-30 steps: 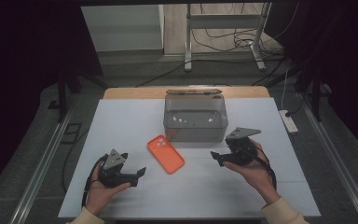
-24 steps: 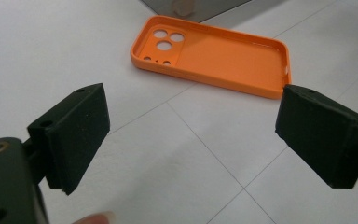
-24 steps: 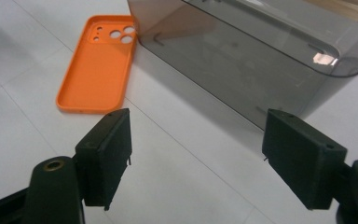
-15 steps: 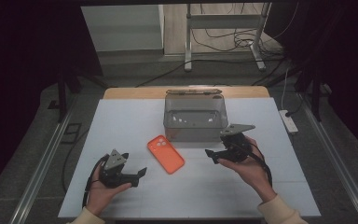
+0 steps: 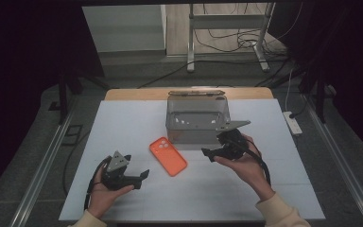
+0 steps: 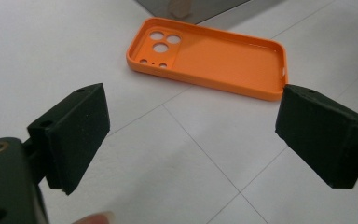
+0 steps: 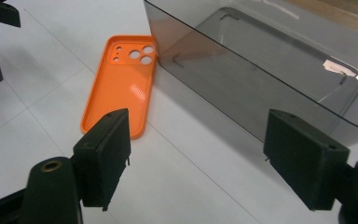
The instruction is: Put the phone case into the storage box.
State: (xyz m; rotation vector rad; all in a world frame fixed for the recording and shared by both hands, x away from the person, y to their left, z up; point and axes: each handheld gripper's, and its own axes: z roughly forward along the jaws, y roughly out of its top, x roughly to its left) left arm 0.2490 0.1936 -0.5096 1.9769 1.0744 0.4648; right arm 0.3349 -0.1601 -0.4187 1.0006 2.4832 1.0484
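Well, the white table (image 5: 123, 123) takes up the lower middle of the high view, a plain tiled top that leaves both hands plenty of room to work. Above centre stands the grey translucent box (image 5: 197, 119), open at the top, and I'd guess it is set at the far edge so things can be dropped into it without crowding the near side. In the right gripper view its smoky wall (image 7: 261, 79) runs across the upper right of the frame.

Just below and left of the box lies the orange phone case (image 5: 168, 155), flat on the table with its hollow side up and its camera holes toward the box. It sits between the two hands, close to the box, though I cannot tell from the high view whether they touch; the right gripper view suggests the case's corner (image 7: 121, 91) lies right beside the box wall.

The right gripper (image 5: 216, 152), held low at centre right, has its jaws spread wide and holds nothing; it seems turned toward the case. The left gripper (image 5: 141, 177), at lower left, rests just over the table, jaws likewise spread and empty, with the case (image 6: 209, 58) straight ahead in the upper part of its own view, as if lined up for a grab at the near end.
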